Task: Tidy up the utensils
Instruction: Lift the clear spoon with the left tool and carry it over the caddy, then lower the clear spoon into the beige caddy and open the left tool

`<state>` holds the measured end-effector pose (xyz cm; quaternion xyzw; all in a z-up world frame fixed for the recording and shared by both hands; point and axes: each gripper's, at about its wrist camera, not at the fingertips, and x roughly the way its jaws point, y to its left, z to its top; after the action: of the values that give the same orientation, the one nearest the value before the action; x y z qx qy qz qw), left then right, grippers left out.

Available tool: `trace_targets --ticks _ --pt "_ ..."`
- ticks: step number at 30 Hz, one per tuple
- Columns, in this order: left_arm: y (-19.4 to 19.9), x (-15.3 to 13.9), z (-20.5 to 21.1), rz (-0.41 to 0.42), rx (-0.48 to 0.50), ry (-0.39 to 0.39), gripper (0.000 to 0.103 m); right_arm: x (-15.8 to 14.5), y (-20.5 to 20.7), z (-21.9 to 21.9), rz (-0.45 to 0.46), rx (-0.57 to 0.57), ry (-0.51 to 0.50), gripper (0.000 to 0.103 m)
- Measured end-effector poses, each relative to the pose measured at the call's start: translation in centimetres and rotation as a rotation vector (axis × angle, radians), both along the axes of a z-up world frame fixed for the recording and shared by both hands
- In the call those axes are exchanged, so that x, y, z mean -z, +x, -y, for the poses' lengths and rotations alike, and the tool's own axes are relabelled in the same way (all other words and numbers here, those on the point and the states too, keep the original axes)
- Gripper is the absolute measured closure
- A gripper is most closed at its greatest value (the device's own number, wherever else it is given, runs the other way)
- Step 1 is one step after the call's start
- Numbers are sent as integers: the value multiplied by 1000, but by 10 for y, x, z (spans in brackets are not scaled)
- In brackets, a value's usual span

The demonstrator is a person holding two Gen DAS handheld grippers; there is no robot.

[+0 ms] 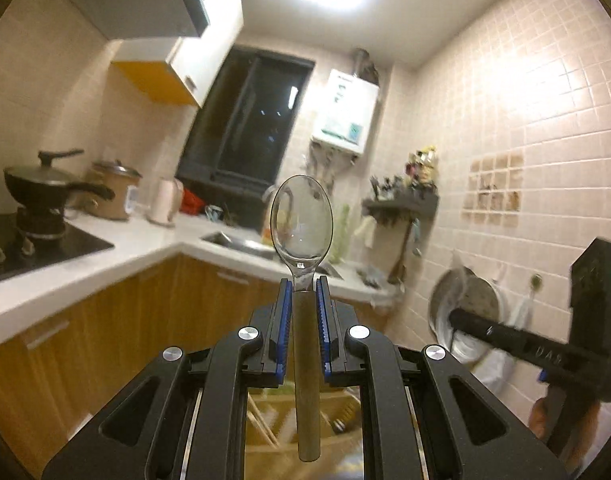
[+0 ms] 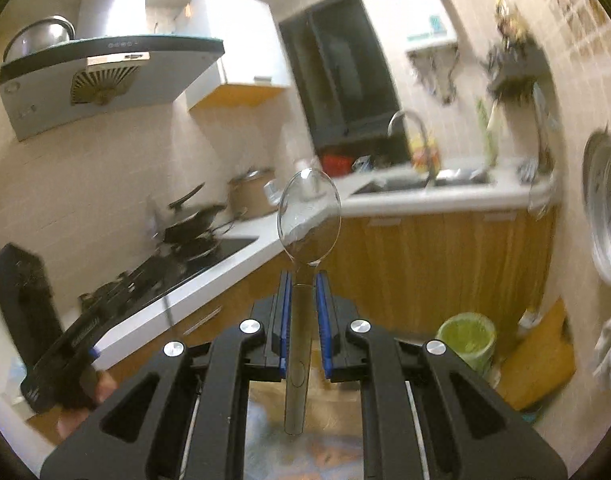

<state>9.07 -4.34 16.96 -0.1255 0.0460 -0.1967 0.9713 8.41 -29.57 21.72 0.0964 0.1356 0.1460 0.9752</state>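
Note:
My left gripper (image 1: 304, 286) is shut on a clear plastic spoon (image 1: 301, 216), bowl pointing up and forward, handle running back between the blue pads. My right gripper (image 2: 304, 280) is shut on a second clear plastic spoon (image 2: 309, 216), held the same way. Both are raised in the air over the kitchen floor. The right gripper's body shows at the right of the left wrist view (image 1: 577, 344). The left gripper's body shows at the lower left of the right wrist view (image 2: 45, 344).
An L-shaped white counter (image 1: 145, 240) carries a black hob with a pan (image 1: 45, 180), a rice cooker (image 1: 113, 192), a kettle (image 1: 165, 200) and a sink (image 2: 425, 184). A green bin (image 2: 467, 340) stands on the floor. A wooden rack (image 1: 265, 412) lies below the left gripper.

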Motion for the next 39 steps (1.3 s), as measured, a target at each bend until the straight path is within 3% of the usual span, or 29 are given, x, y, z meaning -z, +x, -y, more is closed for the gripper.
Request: trace_targets --ticks 4,16,19,26,34,39 --pt "24 13 3 15 -58 11 93 4 26 -5 47 82 -60 93" --pt "74 63 -9 -66 -123 -29 93 66 94 6 -49 147 -27 93" --pt "81 70 -15 -91 -110 -67 93 77 99 6 -61 147 -22 93" --pt "83 74 -17 -85 -116 -74 93 81 93 10 -51 142 -19 93" --pt "74 89 3 -55 -170 20 93 88 80 8 -4 207 -31 93" --pt "72 95 4 -65 -194 34 93 91 68 5 39 238 -40 93"
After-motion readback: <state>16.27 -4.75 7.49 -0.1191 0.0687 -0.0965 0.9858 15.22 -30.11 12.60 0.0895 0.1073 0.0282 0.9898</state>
